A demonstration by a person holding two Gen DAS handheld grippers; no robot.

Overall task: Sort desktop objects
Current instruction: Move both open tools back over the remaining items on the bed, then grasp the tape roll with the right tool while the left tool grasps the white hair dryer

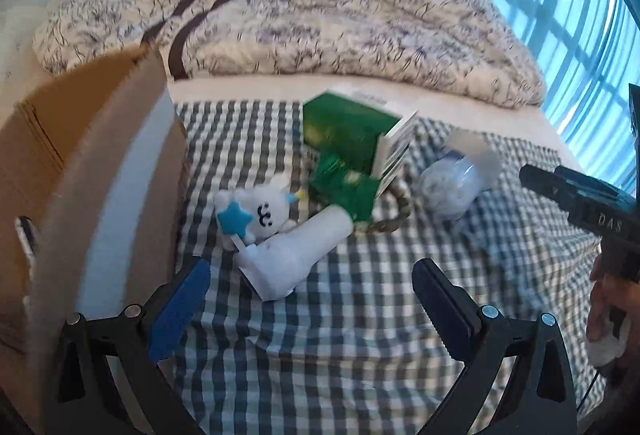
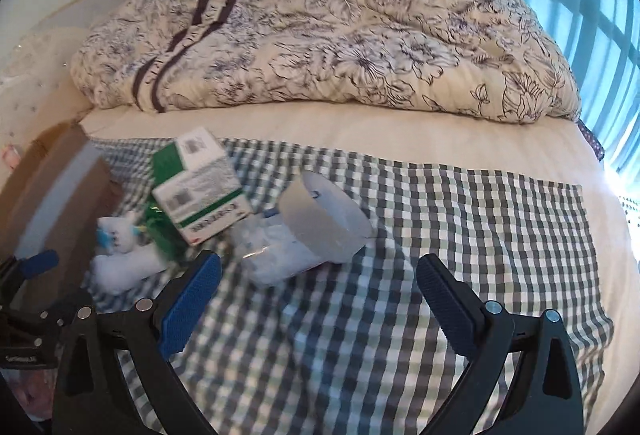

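A small pile lies on the checked cloth (image 1: pixel 360 315): a white plush toy with a blue star (image 1: pixel 256 213), a white bottle (image 1: pixel 292 255) on its side, a green and white box (image 1: pixel 352 131), a green packet (image 1: pixel 344 187), a rope ring (image 1: pixel 394 211) and a clear plastic container (image 1: pixel 452 187). My left gripper (image 1: pixel 312 295) is open just in front of the white bottle, holding nothing. My right gripper (image 2: pixel 318 287) is open just short of the clear plastic container (image 2: pixel 296 247), also holding nothing. The box (image 2: pixel 200 183) and plush toy (image 2: pixel 120 235) sit to its left.
A brown cardboard box (image 1: pixel 80 163) with raised flaps stands at the left edge of the cloth. A bunched floral quilt (image 2: pixel 320 43) fills the far side of the bed. A window with blue light (image 2: pixel 580 15) is at the right. The right tool body (image 1: pixel 592 203) and a hand (image 1: pixel 604 311) show at the right.
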